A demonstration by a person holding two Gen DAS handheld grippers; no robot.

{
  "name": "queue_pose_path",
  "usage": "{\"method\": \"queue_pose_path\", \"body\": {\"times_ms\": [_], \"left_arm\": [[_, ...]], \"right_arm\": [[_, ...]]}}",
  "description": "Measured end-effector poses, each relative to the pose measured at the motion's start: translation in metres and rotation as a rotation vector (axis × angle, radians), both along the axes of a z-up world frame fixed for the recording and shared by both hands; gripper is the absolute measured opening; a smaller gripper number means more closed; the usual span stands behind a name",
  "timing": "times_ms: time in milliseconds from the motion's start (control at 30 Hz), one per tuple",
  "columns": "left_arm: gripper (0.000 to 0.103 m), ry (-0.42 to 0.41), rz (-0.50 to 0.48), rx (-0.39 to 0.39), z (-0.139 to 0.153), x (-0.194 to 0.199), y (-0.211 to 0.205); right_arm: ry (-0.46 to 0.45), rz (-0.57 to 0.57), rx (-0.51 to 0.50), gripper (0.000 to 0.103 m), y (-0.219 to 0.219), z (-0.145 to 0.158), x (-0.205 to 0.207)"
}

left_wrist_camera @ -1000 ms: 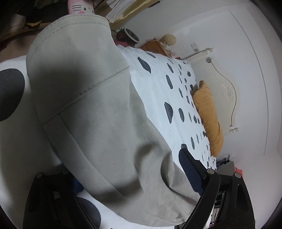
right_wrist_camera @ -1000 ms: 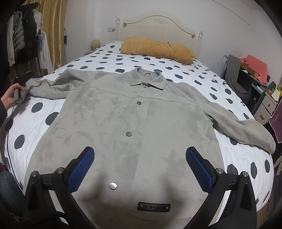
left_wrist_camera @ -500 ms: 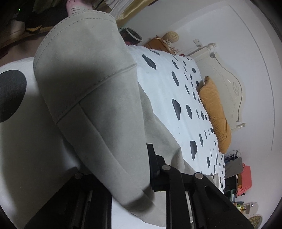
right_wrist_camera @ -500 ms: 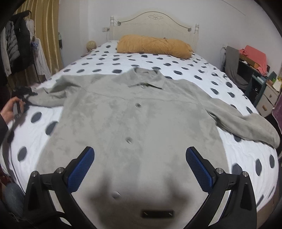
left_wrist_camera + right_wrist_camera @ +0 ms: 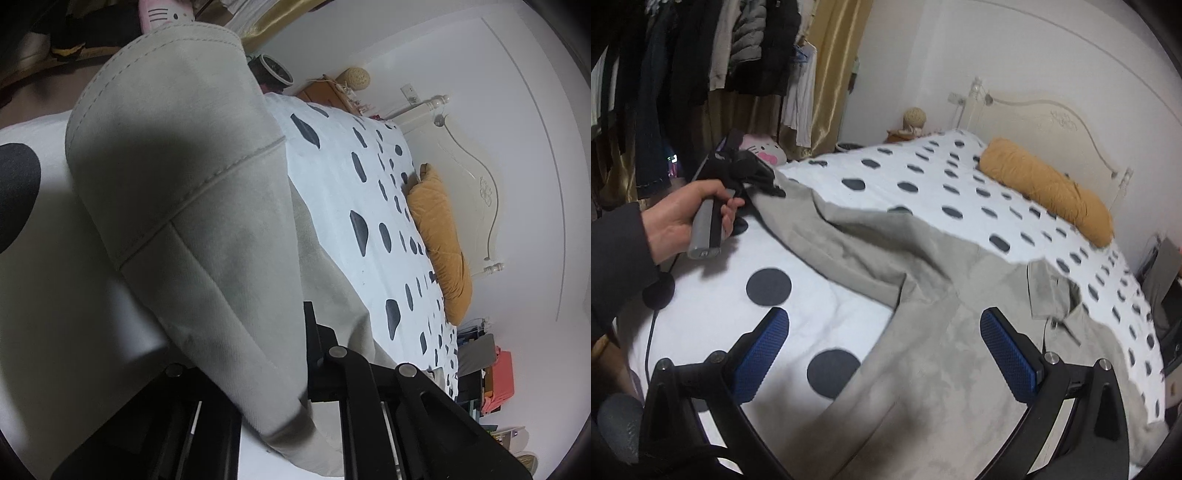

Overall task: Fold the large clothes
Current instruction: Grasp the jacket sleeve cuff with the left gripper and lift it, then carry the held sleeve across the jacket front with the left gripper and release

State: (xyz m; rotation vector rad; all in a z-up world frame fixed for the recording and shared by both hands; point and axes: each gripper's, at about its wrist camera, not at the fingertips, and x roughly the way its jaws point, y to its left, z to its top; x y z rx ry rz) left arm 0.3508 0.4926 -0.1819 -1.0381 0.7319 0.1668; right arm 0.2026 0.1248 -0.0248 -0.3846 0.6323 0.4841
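Grey jacket, spread on bed: your left gripper is clenching its sleeve cuff for folding inward, right gripper hovering with jaws released.

The left wrist view sits tilted and very near the grey sleeve, facing along the bed toward the headboard at right. The right wrist view looks from farther off. Both share the orange pillow and spotted cover.
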Motion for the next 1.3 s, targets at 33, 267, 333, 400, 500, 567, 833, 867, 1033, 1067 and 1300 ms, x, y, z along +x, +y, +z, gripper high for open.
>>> {"method": "queue_pose_path", "body": {"times_ms": [33, 267, 333, 400, 500, 567, 833, 867, 1033, 1067, 1300], "left_arm": [[0.006, -0.005, 0.003, 0.006, 0.000, -0.007, -0.002], [0.004, -0.029, -0.028, 0.179, 0.036, -0.010, -0.030], [0.004, -0.035, -0.060, 0.285, 0.055, -0.008, -0.046], [0.004, -0.048, -0.097, 0.410, 0.077, -0.009, -0.069], [0.004, -0.090, -0.189, 0.577, 0.110, -0.005, -0.120], [0.004, -0.113, -0.240, 0.640, 0.124, -0.006, -0.151], [0.004, -0.257, -0.433, 0.718, 0.177, -0.010, -0.292], [0.004, -0.277, -0.455, 0.725, 0.183, -0.011, -0.311], [0.005, -0.397, -0.554, 0.719, 0.217, -0.030, -0.396], [0.005, -0.414, -0.539, 0.717, 0.228, -0.037, -0.397], [0.005, -0.380, -0.171, 0.729, 0.263, -0.088, -0.272]], "right_arm": [[0.014, -0.015, 0.009, 0.103, -0.007, -0.001, 0.000], [0.098, -0.109, 0.096, 0.103, -0.057, -0.005, 0.013], [0.126, -0.135, 0.145, 0.103, -0.072, -0.005, 0.019], [0.127, -0.149, 0.152, 0.103, -0.082, -0.006, 0.023], [0.110, -0.184, 0.163, 0.103, -0.101, -0.004, 0.025], [0.122, -0.211, 0.189, 0.103, -0.120, -0.003, 0.028], [0.110, -0.352, 0.237, 0.101, -0.204, 0.001, 0.012], [0.108, -0.384, 0.243, 0.102, -0.221, 0.000, 0.010], [0.140, -0.545, 0.314, 0.102, -0.306, -0.001, 0.002], [0.136, -0.570, 0.326, 0.102, -0.321, 0.000, -0.003], [0.125, -0.608, 0.386, 0.102, -0.372, 0.000, -0.022]]}}
